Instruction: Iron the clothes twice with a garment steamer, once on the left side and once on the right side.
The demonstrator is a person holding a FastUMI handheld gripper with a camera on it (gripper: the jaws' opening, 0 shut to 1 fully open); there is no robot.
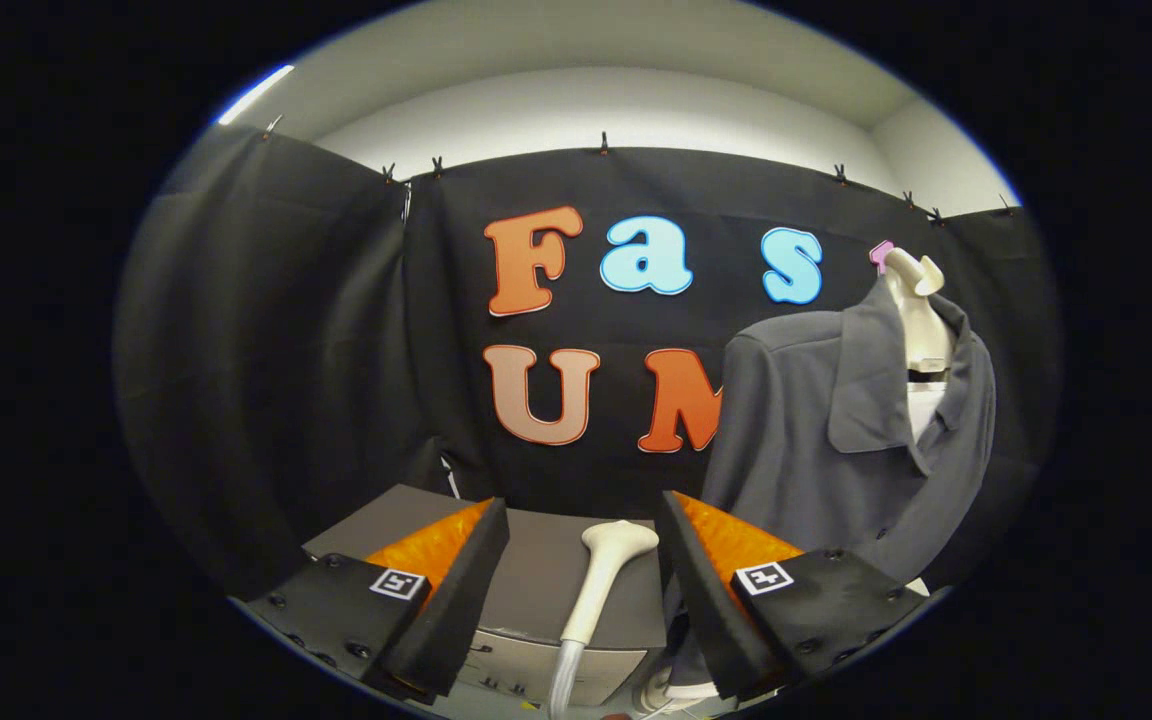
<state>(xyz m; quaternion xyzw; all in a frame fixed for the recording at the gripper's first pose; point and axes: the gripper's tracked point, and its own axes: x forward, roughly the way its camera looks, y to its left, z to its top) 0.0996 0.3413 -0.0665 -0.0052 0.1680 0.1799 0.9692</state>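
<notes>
So the tongs [584,560] were spread wide with nothing in them, and the steamer head [604,575] stood upright right in the gap between the two fingers, a bit ahead of them, not touching either. It sat on top of a grey box [546,570] with its hose [564,680] running down below. My take: line up so both fingers close on the narrow neck under the flared top, squarely, or it'll twist once it's lifted (that handle looks smooth and a bit slippery). The jacket [836,450] hung off to the right beyond the fingers on a pale dummy [921,310]. It was dark grey with an open collar and lapels, some white showing at the neck, and the fabric looked soft and fairly smooth already.
</notes>
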